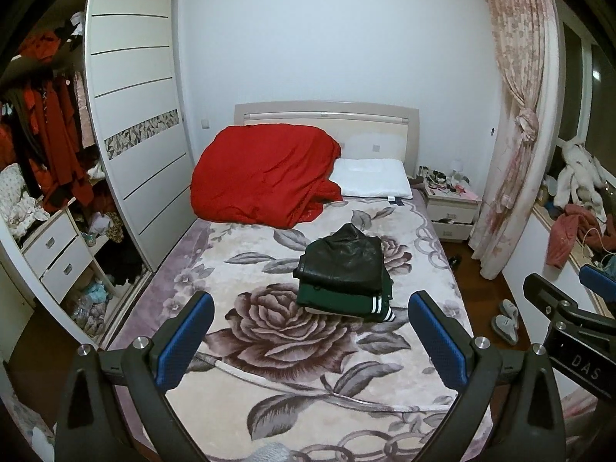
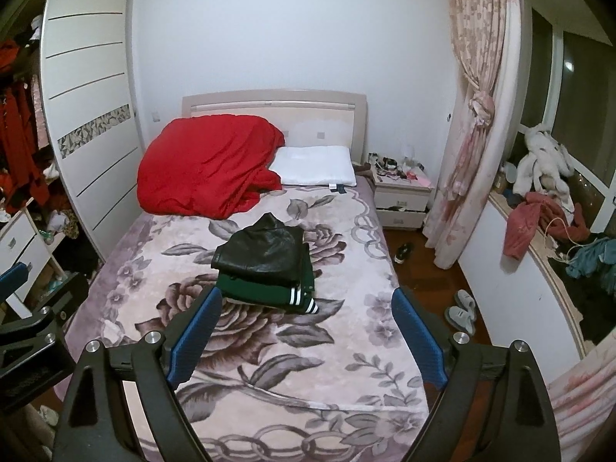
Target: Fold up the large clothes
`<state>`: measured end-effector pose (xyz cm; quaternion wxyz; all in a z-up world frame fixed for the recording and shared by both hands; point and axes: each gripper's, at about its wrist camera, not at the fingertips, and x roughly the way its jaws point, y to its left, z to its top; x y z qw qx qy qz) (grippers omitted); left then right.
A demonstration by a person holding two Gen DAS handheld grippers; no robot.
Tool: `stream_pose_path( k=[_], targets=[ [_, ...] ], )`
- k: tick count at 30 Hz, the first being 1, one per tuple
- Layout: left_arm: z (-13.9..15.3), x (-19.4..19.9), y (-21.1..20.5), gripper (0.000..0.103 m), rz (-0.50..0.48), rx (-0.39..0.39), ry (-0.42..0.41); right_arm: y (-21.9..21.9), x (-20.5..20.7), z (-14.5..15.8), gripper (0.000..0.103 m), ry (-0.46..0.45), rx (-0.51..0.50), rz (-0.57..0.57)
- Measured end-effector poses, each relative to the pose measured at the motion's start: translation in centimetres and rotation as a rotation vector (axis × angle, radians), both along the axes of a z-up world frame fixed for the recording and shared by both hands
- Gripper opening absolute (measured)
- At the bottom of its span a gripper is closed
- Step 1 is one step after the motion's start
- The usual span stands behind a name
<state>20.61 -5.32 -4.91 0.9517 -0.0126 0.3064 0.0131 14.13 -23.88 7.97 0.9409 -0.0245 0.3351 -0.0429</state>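
Note:
A folded black leather jacket [image 1: 344, 260] lies on top of a folded green garment with white stripes [image 1: 346, 300], stacked in the middle of the bed [image 1: 269, 346]. The same stack shows in the right wrist view, jacket [image 2: 265, 252] over green garment [image 2: 265, 294]. My left gripper [image 1: 310, 308] is open and empty, held above the bed's near end, short of the stack. My right gripper [image 2: 308, 304] is open and empty, also short of the stack. The right gripper's body shows at the right edge of the left wrist view [image 1: 569, 315].
A red quilt [image 1: 261, 177] and a white pillow [image 1: 373, 183] lie at the headboard. An open wardrobe [image 1: 50, 154] full of clothes stands left. A nightstand [image 1: 450, 208], pink curtain [image 1: 516, 115], slippers [image 1: 506, 321] and a cluttered window ledge [image 2: 546, 211] are on the right.

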Motion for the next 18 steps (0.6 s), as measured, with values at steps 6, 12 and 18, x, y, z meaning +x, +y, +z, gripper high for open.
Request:
stream_pose_path(
  k=[6, 12, 18],
  targets=[
    [0.3, -0.5, -0.4, 0.103, -0.001, 0.007, 0.029, 0.0, -0.8, 0.4, 0.092, 0.018, -0.007, 0.012],
    [0.8, -1.3, -0.4, 0.103, 0.006, 0.012, 0.016, -0.2, -1.8, 1.3, 0.092, 0.012, 0.002, 0.020],
    [0.9, -1.4, -0.2, 0.103, 0.005, 0.006, 0.016, 0.1, -1.7, 1.6, 0.093, 0.009, 0.000, 0.025]
  ],
)
